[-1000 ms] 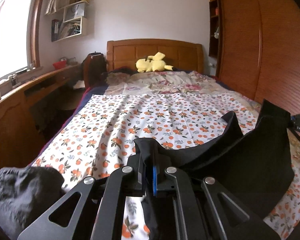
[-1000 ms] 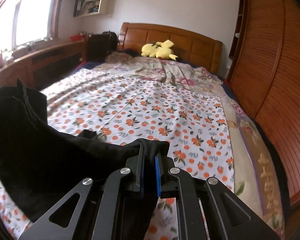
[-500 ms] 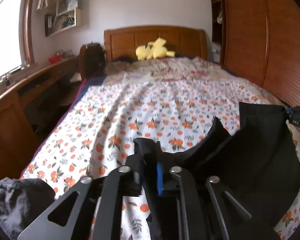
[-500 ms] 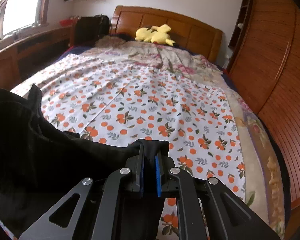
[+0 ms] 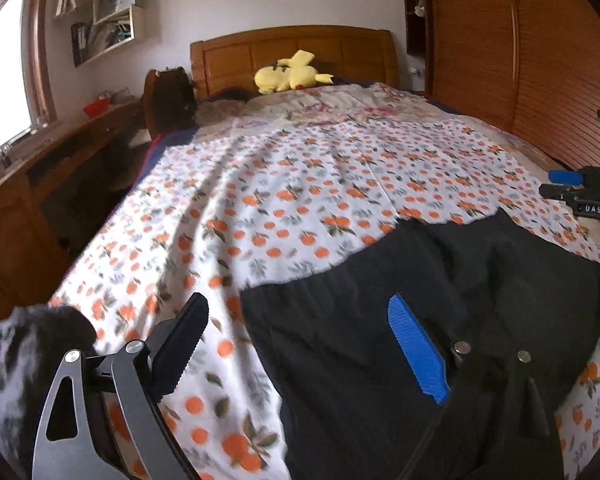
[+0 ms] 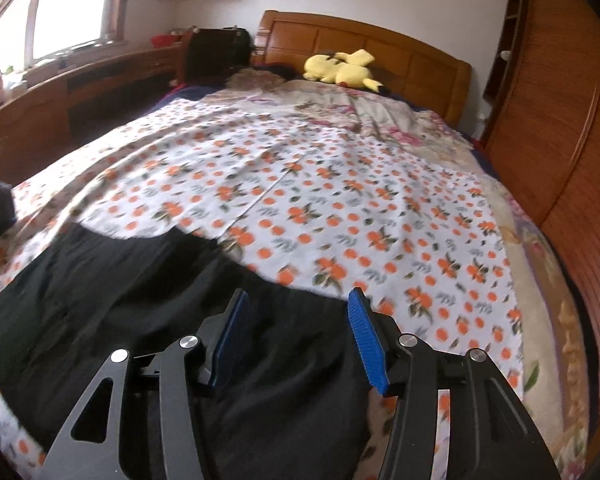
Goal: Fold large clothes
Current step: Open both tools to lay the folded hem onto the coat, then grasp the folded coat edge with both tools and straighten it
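A black garment lies spread flat on the near end of the bed, on the orange-flower sheet. It also shows in the right wrist view. My left gripper is open just above the garment's left edge and holds nothing. My right gripper is open just above the garment's right part and holds nothing. The right gripper's body shows at the right edge of the left wrist view.
A crumpled dark and white cloth lies at the bed's near left corner. A yellow plush toy lies by the wooden headboard. A wooden desk runs along the left, a slatted wardrobe along the right.
Both grippers were shut on the black garment and held it up. They lowered it forward onto the bed, then opened and let go. The garment now lies flat.
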Tool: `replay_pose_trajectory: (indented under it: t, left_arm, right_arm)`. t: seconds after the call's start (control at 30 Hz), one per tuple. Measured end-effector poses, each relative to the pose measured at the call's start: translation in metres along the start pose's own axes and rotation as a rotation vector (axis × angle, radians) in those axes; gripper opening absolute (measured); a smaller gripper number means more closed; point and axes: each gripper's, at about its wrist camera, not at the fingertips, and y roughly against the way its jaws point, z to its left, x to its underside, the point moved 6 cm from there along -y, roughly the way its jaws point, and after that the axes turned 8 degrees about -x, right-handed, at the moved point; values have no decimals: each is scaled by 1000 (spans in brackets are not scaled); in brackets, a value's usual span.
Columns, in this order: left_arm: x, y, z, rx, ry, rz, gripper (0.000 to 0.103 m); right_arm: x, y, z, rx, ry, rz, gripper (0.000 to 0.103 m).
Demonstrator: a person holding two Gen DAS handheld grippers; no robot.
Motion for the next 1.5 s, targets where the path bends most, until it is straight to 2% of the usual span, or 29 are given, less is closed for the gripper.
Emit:
replay_pose_trajectory:
  t: [0.1, 0.33, 0.47, 0.8, 0.93, 1.1, 1.13, 1.23, 1.27, 1.33, 1.5]
  left_arm:
    - [16, 8, -10, 23, 2, 12, 94]
    - [47, 35, -31, 69, -10, 27, 96]
    - [60, 52, -38, 62, 0, 13, 96]
    - [89, 82, -39, 55, 19, 16, 98]
    - [107, 81, -25, 43, 49, 53, 98]
    - [135, 73, -5, 18, 83, 110, 98]
    - [139, 71, -2, 16, 86, 117, 98]
    - [149, 66, 3, 11, 93, 140, 98]
    - [152, 64, 5, -2, 88, 148, 96]
    - [158, 58, 5, -19, 75, 167, 84]
    - [166, 46, 5, 35, 102, 198, 70]
  right_arm:
    - [21, 10, 11, -46, -20, 4, 49]
    - [72, 34, 19, -83, -53, 32, 49]
    - [99, 41, 16, -103, -92, 53, 49]
    - [137, 62, 2, -62, -140, 44, 49]
    - [145, 67, -5, -43, -167, 37, 62]
    - [152, 70, -14, -23, -206, 30, 63]
    - [153, 71, -17, -16, -216, 29, 69]
    - [160, 69, -26, 29, -233, 32, 74]
    - [163, 68, -28, 27, -247, 36, 75]
    - [170, 64, -33, 11, -282, 48, 77]
    - [191, 46, -39, -62, -388, 110, 77]
